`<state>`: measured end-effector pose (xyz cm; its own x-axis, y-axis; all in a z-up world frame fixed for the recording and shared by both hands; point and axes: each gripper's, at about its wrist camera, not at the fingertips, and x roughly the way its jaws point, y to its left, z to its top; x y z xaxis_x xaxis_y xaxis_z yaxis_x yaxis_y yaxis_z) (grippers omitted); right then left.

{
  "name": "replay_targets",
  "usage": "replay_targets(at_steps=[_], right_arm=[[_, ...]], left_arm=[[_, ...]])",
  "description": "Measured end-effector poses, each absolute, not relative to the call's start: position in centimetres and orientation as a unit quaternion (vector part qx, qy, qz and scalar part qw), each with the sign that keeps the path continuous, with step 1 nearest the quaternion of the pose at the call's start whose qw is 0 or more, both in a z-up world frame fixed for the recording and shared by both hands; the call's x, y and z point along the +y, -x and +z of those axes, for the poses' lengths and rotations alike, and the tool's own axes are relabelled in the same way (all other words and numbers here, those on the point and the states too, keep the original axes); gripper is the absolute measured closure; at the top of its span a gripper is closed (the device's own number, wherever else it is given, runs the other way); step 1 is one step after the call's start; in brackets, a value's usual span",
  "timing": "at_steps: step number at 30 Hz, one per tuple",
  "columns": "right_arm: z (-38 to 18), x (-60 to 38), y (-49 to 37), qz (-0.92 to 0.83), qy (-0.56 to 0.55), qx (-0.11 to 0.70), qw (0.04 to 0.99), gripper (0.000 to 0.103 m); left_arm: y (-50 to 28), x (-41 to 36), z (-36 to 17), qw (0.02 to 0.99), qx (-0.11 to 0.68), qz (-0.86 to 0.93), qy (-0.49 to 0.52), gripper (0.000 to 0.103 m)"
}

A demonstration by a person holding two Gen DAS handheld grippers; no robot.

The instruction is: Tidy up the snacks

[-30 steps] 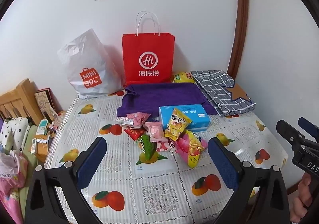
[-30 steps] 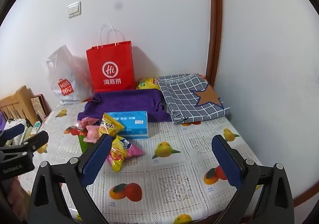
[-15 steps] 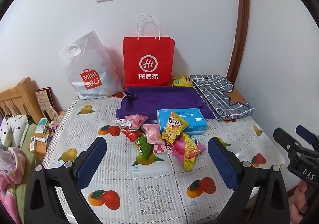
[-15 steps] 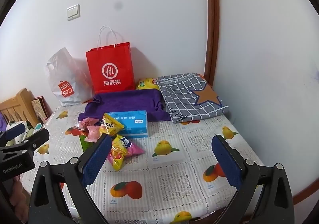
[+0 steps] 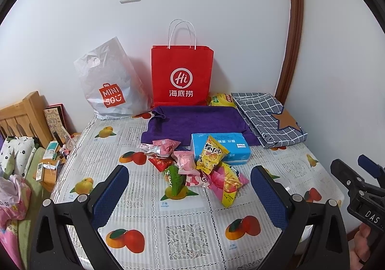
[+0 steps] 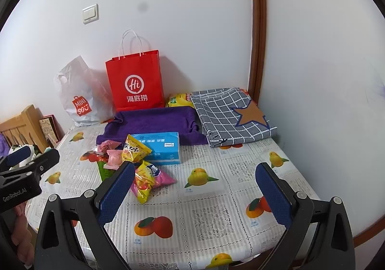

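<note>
A heap of snack packets (image 5: 192, 169) lies mid-table in the left wrist view: a yellow packet (image 5: 211, 155), pink packets (image 5: 166, 146), a green one (image 5: 175, 181) and a pink-yellow one (image 5: 227, 183). The same heap (image 6: 134, 161) shows left of centre in the right wrist view. My left gripper (image 5: 190, 195) is open and empty, held above the table's near edge short of the heap. My right gripper (image 6: 195, 193) is open and empty, to the right of the heap. A red paper bag (image 5: 181, 75) and a white Miniso bag (image 5: 110, 87) stand at the back wall.
A blue tissue box (image 5: 223, 147) sits behind the heap on a purple towel (image 5: 199, 123). A folded checked cloth (image 5: 267, 118) lies back right, a yellow packet (image 5: 220, 100) behind it. The fruit-print tablecloth (image 5: 187, 234) covers the table. A wooden headboard (image 5: 21, 118) and clutter stand left.
Both grippers have drawn back and risen a little, so the table and heap look smaller and farther. Both stay open; nothing on the table has moved.
</note>
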<state>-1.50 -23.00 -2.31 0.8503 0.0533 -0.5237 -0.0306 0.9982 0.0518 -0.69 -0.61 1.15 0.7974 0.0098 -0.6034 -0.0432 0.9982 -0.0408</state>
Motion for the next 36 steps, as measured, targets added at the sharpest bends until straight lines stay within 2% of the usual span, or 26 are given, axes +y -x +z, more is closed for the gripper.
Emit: replay_targets(at_steps=[36], right_arm=[[-2.5, -22.29, 1.8, 0.033, -0.02, 0.269, 0.962, 0.004]], left_arm=[[1.5, -1.39, 0.78, 0.951, 0.309, 0.012, 0.025, 0.001]])
